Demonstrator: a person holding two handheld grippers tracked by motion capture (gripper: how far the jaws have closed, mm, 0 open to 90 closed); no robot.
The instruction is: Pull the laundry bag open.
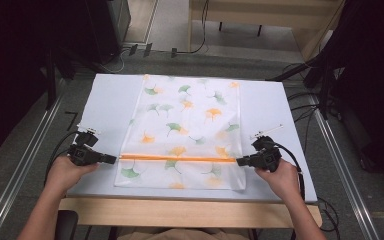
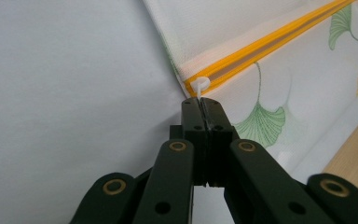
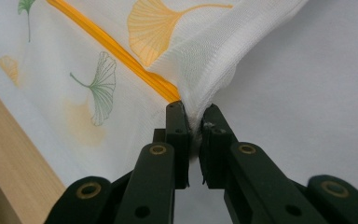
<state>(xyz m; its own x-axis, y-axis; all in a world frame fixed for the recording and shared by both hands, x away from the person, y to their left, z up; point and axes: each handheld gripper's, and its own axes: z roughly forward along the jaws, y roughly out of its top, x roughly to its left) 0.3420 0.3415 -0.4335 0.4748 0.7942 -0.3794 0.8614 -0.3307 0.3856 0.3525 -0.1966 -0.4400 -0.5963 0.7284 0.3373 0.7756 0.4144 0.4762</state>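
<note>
A white mesh bag [image 1: 187, 130] printed with green and orange ginkgo leaves lies flat on the table, an orange zipper [image 1: 177, 158] running across its near part. My left gripper [image 1: 114, 159] sits at the zipper's left end, shut on the small white zipper pull [image 2: 199, 86]. At the bag's right edge, my right gripper [image 1: 238, 161] is shut on the bunched mesh fabric [image 3: 205, 88] by the zipper's right end [image 3: 165, 88]. A hand holds each gripper near the table's front.
The pale blue table top [image 1: 110, 107] has a wooden front edge [image 1: 180, 210]. Black stands and cables [image 1: 325, 90] crowd the floor to the right and back. A metal rail [image 1: 25, 160] runs along the left.
</note>
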